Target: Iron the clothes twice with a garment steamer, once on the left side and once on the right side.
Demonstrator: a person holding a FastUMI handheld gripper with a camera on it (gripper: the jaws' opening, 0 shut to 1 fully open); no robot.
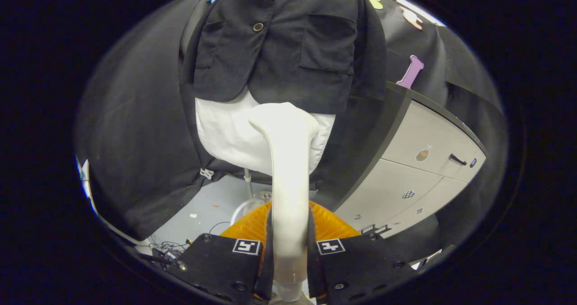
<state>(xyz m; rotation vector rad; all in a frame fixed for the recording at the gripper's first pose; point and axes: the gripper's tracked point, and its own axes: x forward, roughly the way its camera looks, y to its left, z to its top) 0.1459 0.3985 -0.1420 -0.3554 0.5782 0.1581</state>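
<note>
The hand-held gripper (289,246) is pinching the handle of a cream-white garment steamer (288,170); both fingers press on the handle from the two sides, and the handle stands upright between them. The steamer rises straight ahead of the fingers and ends in a wide flat head (284,118). This head is near the lower hem of the jacket, about in the middle of it, but I cannot tell if it touches the cloth.

The black jacket (288,43) hangs on a white mannequin torso (225,134), well beyond the fingers. It has a round button (258,27) near the front closure and one patch pocket (328,43) to the right of the steamer head. Under the hem the white body of the mannequin is visible on both sides of the steamer.

Just behind the fingers, low, there is an orange ribbed part (333,224). To the right of the gripper and further away stands a light grey cabinet (419,161) with a dark top and a small black handle (457,160). Down to the left of the fingers, the pale floor (212,206) carries some thin cables (167,248).
</note>
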